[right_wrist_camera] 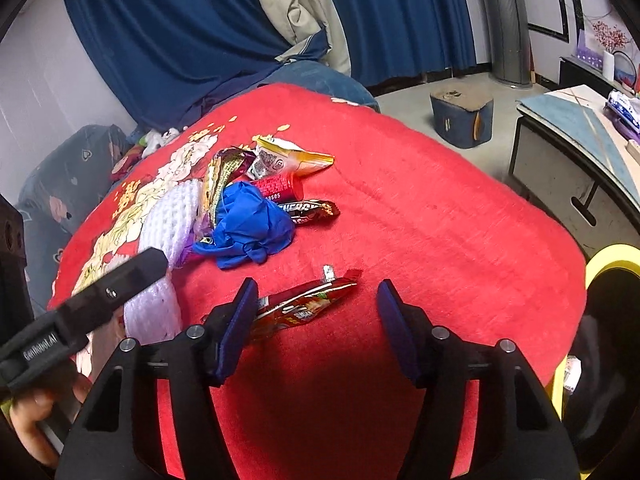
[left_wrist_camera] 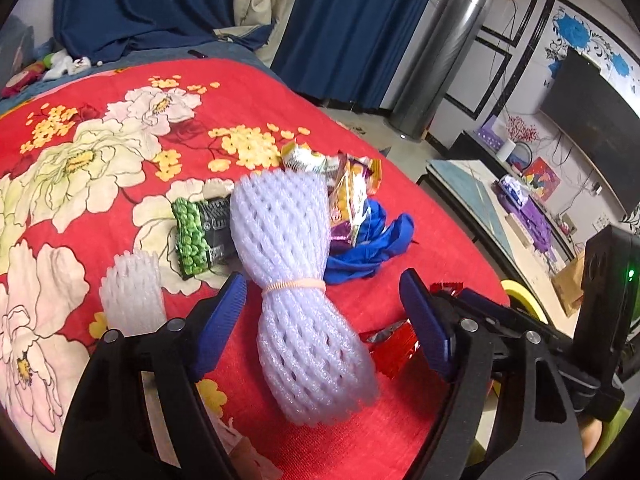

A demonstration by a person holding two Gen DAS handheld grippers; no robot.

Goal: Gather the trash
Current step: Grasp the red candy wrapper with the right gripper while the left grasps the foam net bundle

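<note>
I'd close my left gripper [left_wrist_camera: 320, 308] on the white foam net bundle [left_wrist_camera: 304, 280] at its rubber-banded waist, squeezing gently since foam likely gives; its jaws stand wide open and empty, the bundle between them. My right gripper [right_wrist_camera: 314, 328] is likewise wide and empty, the red snack wrapper [right_wrist_camera: 304, 306] on the bed [right_wrist_camera: 440, 220] touching its left finger. Farther off, well apart, lie a blue glove [right_wrist_camera: 248, 224] and more wrappers.
</note>
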